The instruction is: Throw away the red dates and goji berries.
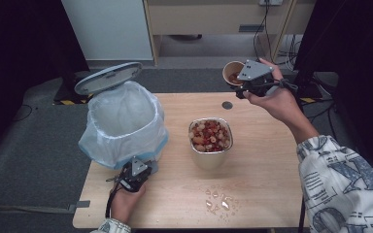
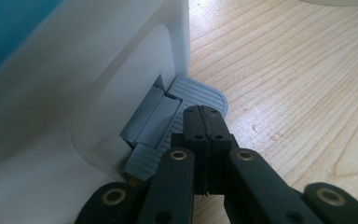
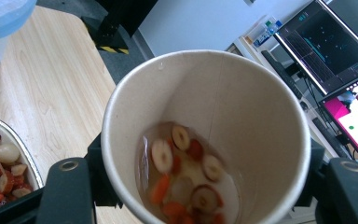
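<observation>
So the right gripper is clamped on a paper cup with fruit slices and a bit of liquid in the bottom, and it's held up over the far right edge of the surface, basically hanging past the back rim with open floor behind it. The left gripper has its jaws shut tight with nothing between them, and the tips are sitting on the grey pedal at the foot of the white bin, down near the front left edge. The bin's lid is standing open and the bag inside is bare. A metal tub full of the same fruit mix sits mid-surface, well apart from both, so there's decent free room between it and the cup. There's a small wet spill near the front edge. Monitors show off behind the cup in the right gripper view.
</observation>
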The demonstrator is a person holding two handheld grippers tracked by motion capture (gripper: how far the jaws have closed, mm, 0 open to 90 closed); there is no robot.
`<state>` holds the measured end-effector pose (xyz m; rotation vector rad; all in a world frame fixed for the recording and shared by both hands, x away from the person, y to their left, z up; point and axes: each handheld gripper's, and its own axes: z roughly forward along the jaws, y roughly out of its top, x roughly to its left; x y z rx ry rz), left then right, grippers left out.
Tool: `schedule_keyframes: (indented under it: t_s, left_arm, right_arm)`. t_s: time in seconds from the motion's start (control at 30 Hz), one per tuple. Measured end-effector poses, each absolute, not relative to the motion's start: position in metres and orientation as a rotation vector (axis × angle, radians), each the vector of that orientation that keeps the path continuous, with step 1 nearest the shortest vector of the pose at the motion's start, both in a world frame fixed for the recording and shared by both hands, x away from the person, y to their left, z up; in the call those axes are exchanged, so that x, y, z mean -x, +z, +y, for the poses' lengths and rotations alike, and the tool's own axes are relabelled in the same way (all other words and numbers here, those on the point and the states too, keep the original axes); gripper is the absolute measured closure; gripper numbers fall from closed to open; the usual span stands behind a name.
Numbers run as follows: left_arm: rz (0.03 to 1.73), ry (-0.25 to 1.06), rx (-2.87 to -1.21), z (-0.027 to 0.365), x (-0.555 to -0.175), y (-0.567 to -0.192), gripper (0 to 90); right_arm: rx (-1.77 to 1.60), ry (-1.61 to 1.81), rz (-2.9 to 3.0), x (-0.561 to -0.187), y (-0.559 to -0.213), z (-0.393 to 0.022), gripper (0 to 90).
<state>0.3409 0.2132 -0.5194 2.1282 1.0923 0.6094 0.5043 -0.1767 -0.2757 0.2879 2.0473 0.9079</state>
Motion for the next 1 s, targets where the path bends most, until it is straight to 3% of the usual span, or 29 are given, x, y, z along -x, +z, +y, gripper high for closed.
schedule_keyframes:
  t_s: [1.0]
  left_arm:
    - [1.092, 0.608, -2.126, 0.213, -0.341, -0.52, 89.7]
  right_arm:
    - [-0.159, 0.776, 2.081, -0.491, -0.302, -0.157, 32.3]
